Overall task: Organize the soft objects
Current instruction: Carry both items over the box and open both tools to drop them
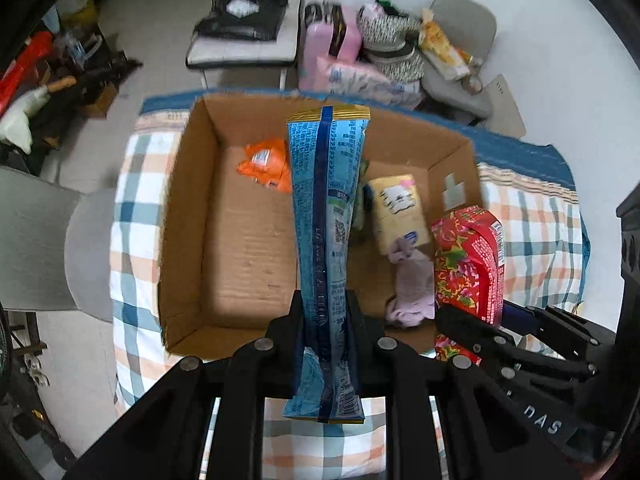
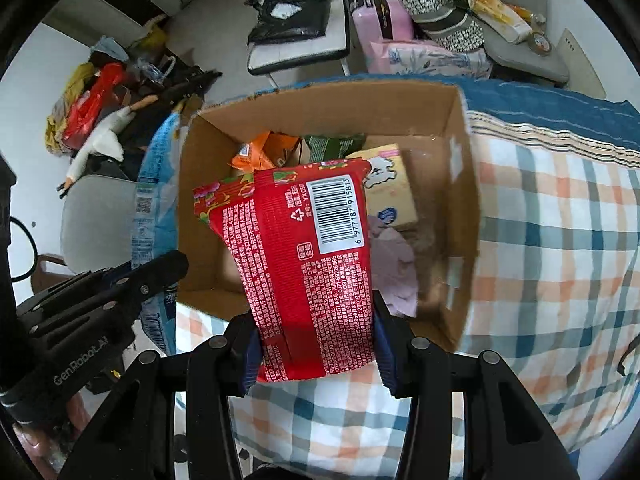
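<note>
An open cardboard box [image 1: 188,216] [image 2: 464,184] sits on a checked cloth. My left gripper [image 1: 325,320] is shut on a long blue packet [image 1: 326,216] and holds it above the box's near edge. My right gripper [image 2: 316,328] is shut on a red flowered packet [image 2: 304,264], held over the box's near side; it also shows in the left wrist view [image 1: 468,256]. Inside the box lie an orange packet [image 1: 264,166], a yellow tissue pack [image 1: 398,208], a lilac cloth [image 1: 412,280] and a dark green packet [image 2: 334,144].
The checked cloth [image 2: 552,232] covers the surface under the box. Behind stand a white chair [image 1: 244,48] with a black bag, a pink suitcase [image 2: 384,12], bags and a grey chair [image 1: 464,32]. Clutter and a toy goose [image 2: 104,136] lie on the floor to the left.
</note>
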Tool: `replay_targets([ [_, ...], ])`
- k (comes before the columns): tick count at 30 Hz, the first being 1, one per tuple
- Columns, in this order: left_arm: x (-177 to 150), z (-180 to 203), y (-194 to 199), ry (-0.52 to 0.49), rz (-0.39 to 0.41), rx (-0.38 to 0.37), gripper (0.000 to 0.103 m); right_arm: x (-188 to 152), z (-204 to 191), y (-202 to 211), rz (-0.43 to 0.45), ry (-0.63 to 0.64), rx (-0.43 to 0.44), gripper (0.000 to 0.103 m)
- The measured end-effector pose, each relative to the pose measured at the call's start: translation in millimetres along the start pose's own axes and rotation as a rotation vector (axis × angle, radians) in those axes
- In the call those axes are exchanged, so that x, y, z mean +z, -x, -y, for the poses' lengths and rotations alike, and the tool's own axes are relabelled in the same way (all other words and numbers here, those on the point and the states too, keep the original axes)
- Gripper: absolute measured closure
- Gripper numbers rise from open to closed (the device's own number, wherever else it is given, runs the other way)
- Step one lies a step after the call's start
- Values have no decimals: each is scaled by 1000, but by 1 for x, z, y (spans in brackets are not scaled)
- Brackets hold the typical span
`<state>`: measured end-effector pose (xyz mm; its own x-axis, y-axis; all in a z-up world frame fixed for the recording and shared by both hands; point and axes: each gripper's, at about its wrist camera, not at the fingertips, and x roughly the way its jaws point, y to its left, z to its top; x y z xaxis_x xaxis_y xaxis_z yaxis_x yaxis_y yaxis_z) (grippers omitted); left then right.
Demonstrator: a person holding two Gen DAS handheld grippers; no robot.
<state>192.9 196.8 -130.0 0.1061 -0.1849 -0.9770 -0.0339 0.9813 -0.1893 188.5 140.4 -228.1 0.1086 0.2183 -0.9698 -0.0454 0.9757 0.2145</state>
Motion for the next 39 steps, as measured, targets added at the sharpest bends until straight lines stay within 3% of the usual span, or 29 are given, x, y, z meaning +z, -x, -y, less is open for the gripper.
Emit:
replay_targets([
  [7,22,-26,-51,26,-139,-21,88,17,-10,-58,-90,-23,-48,54],
  [14,29,-36,-85,35,-223,-10,88,25,-9,-91,-133,-35,-84,54],
  [18,28,-36,-96,38,-258,31,78,30,-6,-105,-154,-39,-95,52],
  [31,14,-33,-84,25,-206,86,67,26,4,-102,-155,-28,-133,35],
  [34,11,-34,-73,20,-177,100,59,22,11,-96,-144,-32,-144,26],
  [39,6,-31,-57,18,-102,130,23,16,16,-77,-114,-36,-158,7],
])
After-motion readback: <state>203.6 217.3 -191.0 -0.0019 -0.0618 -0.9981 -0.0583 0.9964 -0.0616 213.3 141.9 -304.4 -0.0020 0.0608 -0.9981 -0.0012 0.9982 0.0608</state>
